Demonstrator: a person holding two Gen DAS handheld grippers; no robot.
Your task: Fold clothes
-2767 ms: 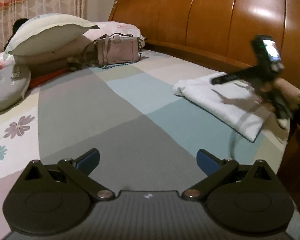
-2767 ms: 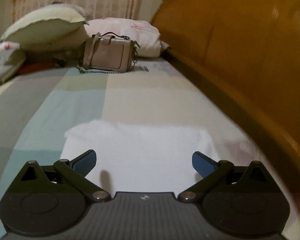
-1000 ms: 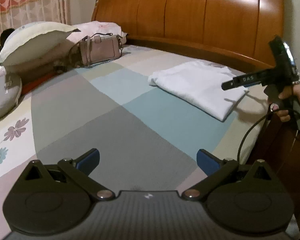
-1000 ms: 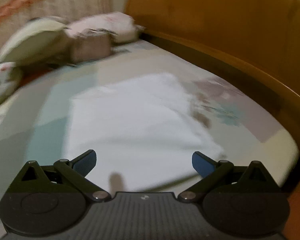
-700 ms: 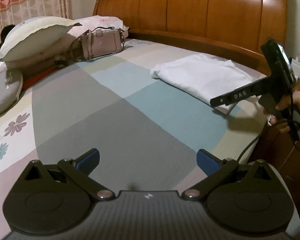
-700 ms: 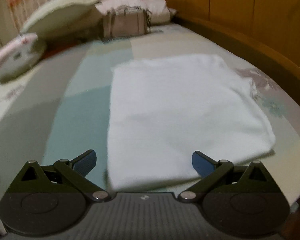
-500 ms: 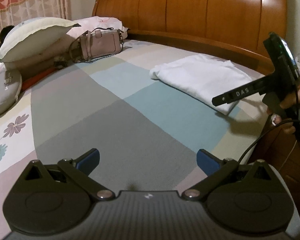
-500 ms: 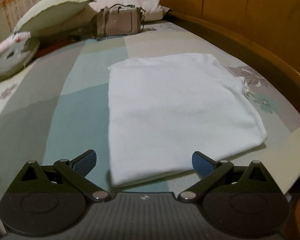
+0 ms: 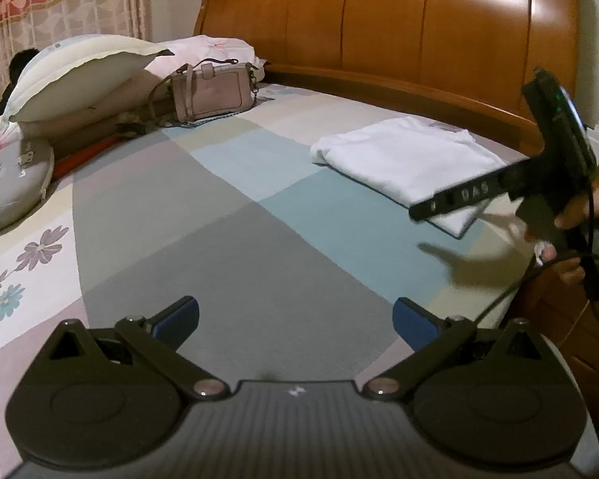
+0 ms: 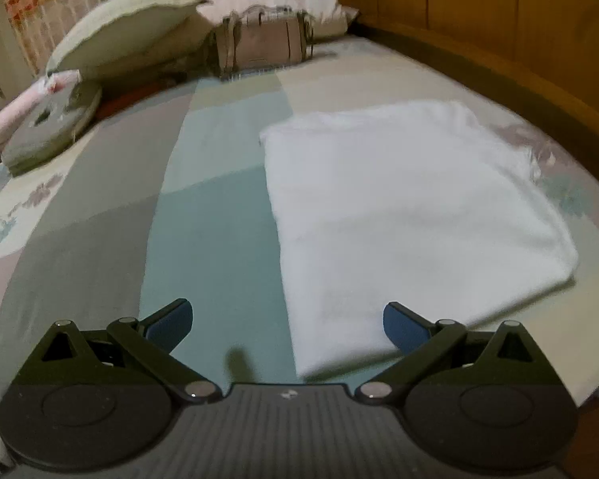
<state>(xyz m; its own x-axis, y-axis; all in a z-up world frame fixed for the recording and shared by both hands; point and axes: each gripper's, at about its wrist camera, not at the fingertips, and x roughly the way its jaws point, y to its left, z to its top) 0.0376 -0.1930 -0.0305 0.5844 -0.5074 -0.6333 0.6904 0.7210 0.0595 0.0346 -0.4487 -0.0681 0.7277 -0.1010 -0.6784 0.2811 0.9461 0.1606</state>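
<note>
Both my tools hang spread wide and empty: left gripper (image 9: 295,321) over bare bedspread (image 9: 219,239), right gripper (image 10: 287,321) at the near edge of the folded white garment (image 10: 411,215). Folding looks finished; next comes withdrawing.

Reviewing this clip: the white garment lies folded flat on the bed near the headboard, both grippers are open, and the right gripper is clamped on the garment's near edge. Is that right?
Not quite. The right gripper is not clamped on anything: the right wrist view shows its jaws spread wide above the near edge of the white garment. The rest holds: it lies folded flat on the bed near the headboard, and the left gripper is open.
</note>
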